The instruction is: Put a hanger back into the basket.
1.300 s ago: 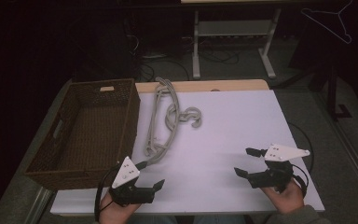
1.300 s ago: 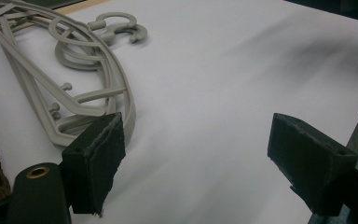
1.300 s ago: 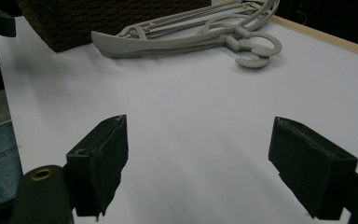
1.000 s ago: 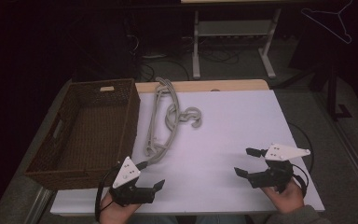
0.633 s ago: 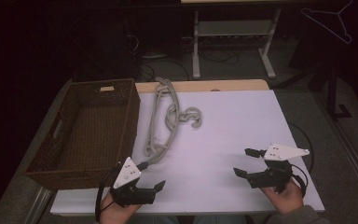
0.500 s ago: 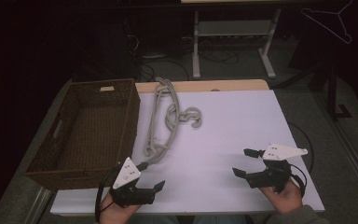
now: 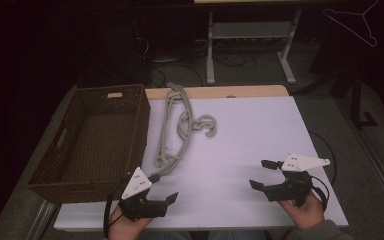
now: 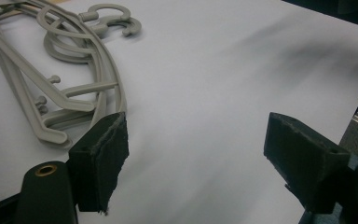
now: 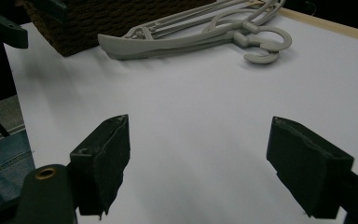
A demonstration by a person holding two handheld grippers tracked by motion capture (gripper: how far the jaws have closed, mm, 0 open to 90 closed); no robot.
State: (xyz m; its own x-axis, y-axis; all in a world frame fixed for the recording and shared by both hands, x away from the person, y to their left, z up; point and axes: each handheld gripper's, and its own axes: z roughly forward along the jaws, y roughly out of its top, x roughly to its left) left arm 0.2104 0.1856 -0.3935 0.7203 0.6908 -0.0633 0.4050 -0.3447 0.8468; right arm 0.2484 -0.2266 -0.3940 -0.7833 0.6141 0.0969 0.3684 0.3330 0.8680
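Hangers (image 7: 177,127) of smooth grey plastic lie curved beside the woven basket (image 7: 92,140); both grippers' jaws gape empty.

Matt grey plastic hangers (image 7: 177,127) — rough woven wicker basket (image 7: 77,175) — smooth white tabletop (image 7: 250,135).

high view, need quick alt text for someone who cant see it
A person's two hands hold the left gripper and right gripper, both open, low over a white table. Grey plastic hangers lie beside an empty wicker basket at left.
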